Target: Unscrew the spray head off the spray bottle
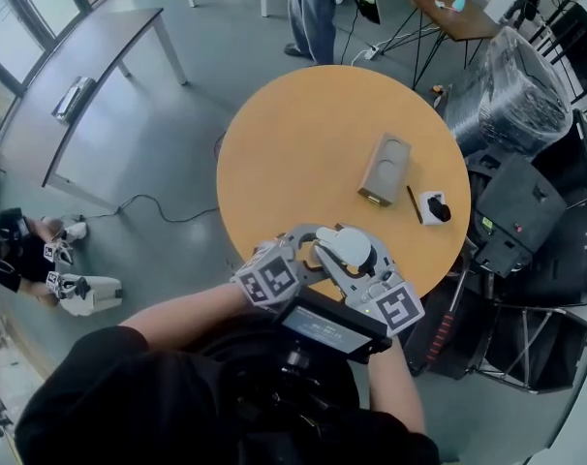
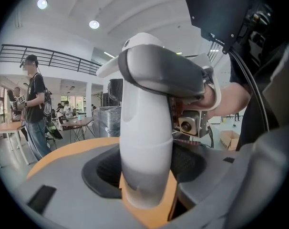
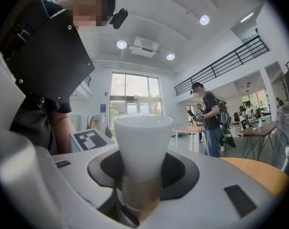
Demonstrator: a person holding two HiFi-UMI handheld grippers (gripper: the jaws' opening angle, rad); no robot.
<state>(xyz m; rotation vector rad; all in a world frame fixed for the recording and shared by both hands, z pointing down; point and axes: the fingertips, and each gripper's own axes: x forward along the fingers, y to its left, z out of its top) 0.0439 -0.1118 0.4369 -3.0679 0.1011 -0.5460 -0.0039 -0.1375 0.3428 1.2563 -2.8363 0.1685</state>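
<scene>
As two tongs (image 2: 145, 175) (image 3: 140, 182) clamp it, one spray bottle (image 1: 350, 247)

White spray bottle (image 3: 143, 149) tight between the grey jaws

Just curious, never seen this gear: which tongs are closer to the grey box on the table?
Right. The right tongs sit almost straight in front of the grey box, on the person's side; the left tongs are beside them, further left. Both meet at the spray bottle.
</scene>
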